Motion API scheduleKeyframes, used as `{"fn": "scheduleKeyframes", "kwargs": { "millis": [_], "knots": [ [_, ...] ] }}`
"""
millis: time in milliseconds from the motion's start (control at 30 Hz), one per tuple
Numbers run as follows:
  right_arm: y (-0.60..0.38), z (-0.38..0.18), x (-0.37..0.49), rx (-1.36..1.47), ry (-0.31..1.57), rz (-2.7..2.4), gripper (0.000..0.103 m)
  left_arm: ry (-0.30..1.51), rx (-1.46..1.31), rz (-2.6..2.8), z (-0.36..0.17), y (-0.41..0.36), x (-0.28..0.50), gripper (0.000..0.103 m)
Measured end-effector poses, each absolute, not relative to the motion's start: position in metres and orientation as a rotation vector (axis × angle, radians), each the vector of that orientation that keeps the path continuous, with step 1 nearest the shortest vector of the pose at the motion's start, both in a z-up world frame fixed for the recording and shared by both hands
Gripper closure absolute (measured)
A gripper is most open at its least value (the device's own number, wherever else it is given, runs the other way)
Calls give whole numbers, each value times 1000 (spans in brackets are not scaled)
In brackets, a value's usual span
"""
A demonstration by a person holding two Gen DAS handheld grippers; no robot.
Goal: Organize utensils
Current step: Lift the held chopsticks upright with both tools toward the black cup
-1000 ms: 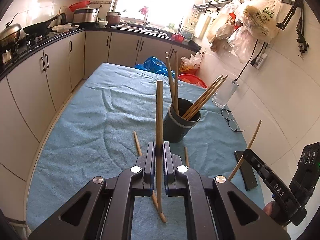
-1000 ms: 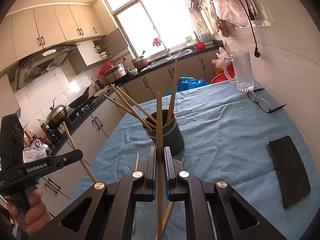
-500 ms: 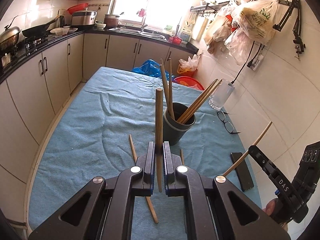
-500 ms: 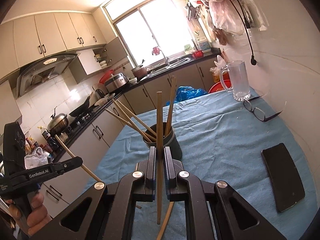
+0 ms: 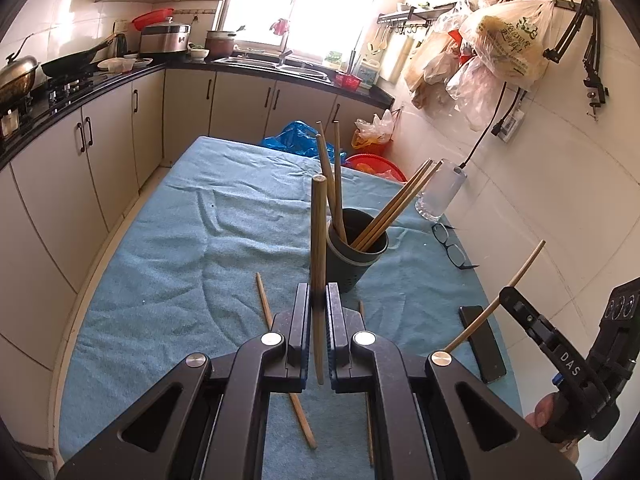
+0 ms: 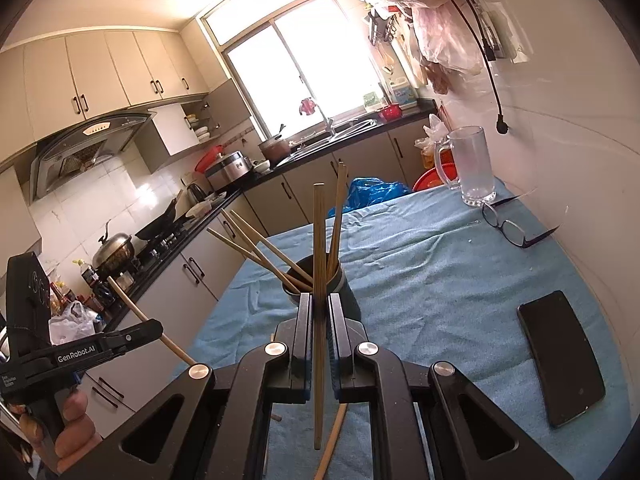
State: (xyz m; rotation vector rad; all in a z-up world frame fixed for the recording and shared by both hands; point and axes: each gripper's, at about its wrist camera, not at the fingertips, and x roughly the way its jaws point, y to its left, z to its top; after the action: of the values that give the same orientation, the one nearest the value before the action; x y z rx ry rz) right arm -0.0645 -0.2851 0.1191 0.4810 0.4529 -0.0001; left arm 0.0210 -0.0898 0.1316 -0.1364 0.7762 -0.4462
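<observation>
Both held chopsticks have risen clear of the cloth since a second ago, when the left one's tip stood down by a loose stick. Now the left chopstick stands upright, clamped between the closed jaws of the left gripper, its lower end hanging free. The right gripper likewise pinches its own chopstick upright. Just ahead stands the dark holder, several sticks already in it. Two loose chopsticks lie on the blue cloth. Lifted, each stick looks ready to go into the holder.
</observation>
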Motion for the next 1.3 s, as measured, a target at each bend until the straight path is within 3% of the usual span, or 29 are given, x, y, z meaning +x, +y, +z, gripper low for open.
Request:
{"fn": "scheduleKeyframes", "kwargs": {
  "millis": [1300],
  "knots": [
    [-292,137,-53,481,411,6,96,755,-86,-442,135,-104,31,97]
  ]
}}
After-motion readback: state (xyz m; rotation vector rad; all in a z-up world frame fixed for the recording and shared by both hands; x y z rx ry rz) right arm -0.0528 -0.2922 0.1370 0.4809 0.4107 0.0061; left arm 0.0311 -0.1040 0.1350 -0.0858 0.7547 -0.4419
